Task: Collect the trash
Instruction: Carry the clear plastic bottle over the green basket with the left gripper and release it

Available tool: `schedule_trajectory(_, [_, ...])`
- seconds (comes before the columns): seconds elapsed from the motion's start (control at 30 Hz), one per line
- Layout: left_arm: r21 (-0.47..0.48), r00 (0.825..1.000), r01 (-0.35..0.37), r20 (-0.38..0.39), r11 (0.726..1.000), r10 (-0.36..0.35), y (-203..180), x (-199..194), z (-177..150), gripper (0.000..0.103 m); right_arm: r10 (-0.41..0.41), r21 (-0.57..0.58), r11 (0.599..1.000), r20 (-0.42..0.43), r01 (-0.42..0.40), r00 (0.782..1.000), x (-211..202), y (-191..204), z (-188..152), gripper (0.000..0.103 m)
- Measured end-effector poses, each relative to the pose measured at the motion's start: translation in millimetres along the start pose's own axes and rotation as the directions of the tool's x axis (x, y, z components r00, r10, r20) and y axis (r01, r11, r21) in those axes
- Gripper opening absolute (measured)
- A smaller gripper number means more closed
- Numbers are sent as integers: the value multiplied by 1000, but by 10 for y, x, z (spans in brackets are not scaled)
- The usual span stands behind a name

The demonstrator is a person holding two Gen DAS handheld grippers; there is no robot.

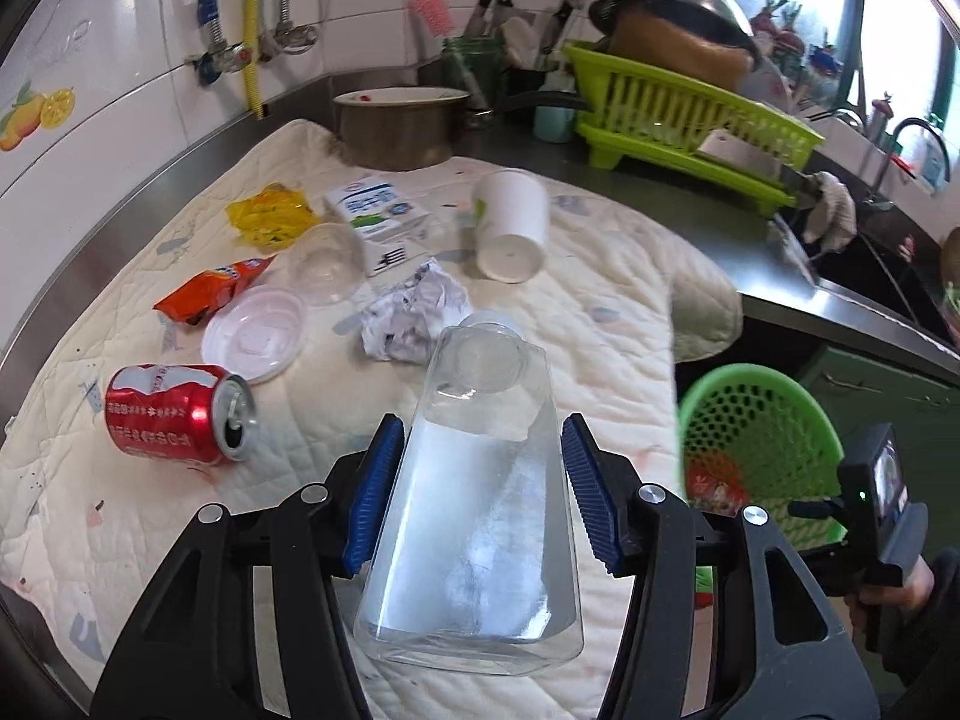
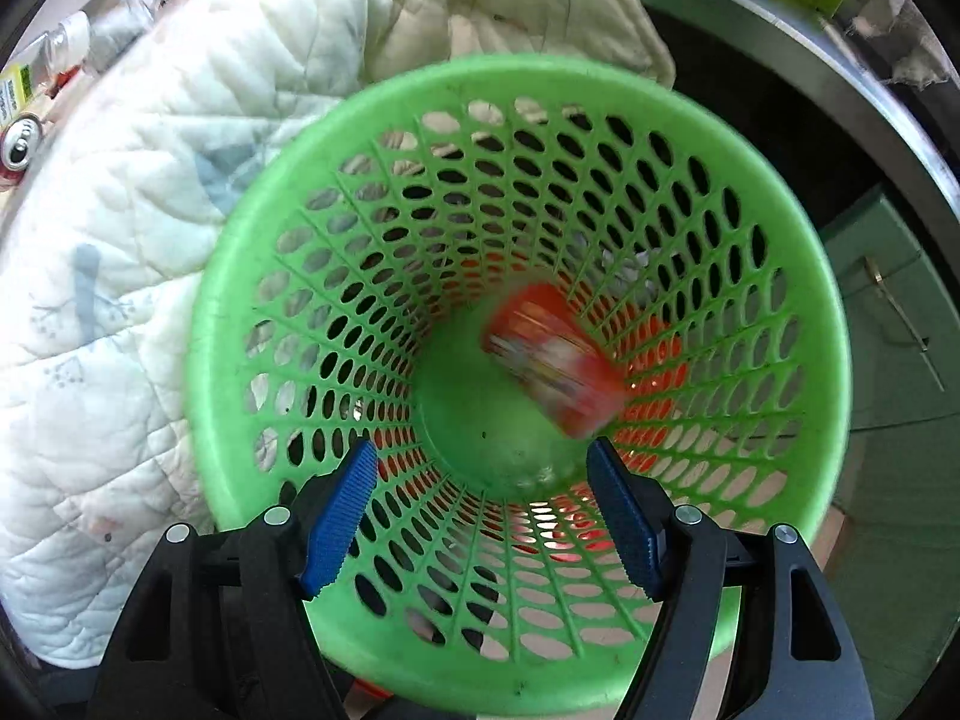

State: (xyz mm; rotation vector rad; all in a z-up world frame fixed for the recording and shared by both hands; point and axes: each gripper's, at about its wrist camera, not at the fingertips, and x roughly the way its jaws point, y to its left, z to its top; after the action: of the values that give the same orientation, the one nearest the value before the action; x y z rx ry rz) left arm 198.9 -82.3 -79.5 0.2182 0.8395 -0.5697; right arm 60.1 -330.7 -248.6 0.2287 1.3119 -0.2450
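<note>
Picking up the trash

Our left gripper (image 1: 477,501) squeezes a clear bottle (image 1: 480,504) above the quilt (image 1: 606,300). Our right gripper (image 2: 483,510) hangs open over the green basket (image 2: 252,276); a red packet (image 2: 555,360) lies inside.

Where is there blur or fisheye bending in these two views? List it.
Right wrist view: the red packet in the green basket is motion-smeared, its print unreadable; the tongs are sharp. Left wrist view: mostly sharp; the counter edge bows, and window daylight washes out the clear bottle.
</note>
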Motion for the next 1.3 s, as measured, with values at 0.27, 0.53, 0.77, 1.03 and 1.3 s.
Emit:
schedule_trajectory(0.27, [43,995,100,-3,994,-100,-510,-116,-89,54,-1,17,1000,128,-1,992,-650,-150,-57,78])
schedule_trajectory(0.53, [104,977,210,-68,972,-204,-1222,44,-191,53,-37,70,997,247,20,968,-1215,-468,-179,80])
schedule_trajectory(0.77, [129,948,282,-188,951,-256,-1802,451,-379,53,-48,83,996,291,24,956,-1461,-620,-350,81])
schedule_trajectory(1.03, [134,936,304,-225,943,-269,-2150,640,-488,60,-46,91,996,301,20,952,-1540,-741,-473,81])
schedule_trajectory(1.3, [104,961,240,-163,965,-222,-1884,379,-405,71,-26,59,998,318,7,948,-1559,-655,-402,82])
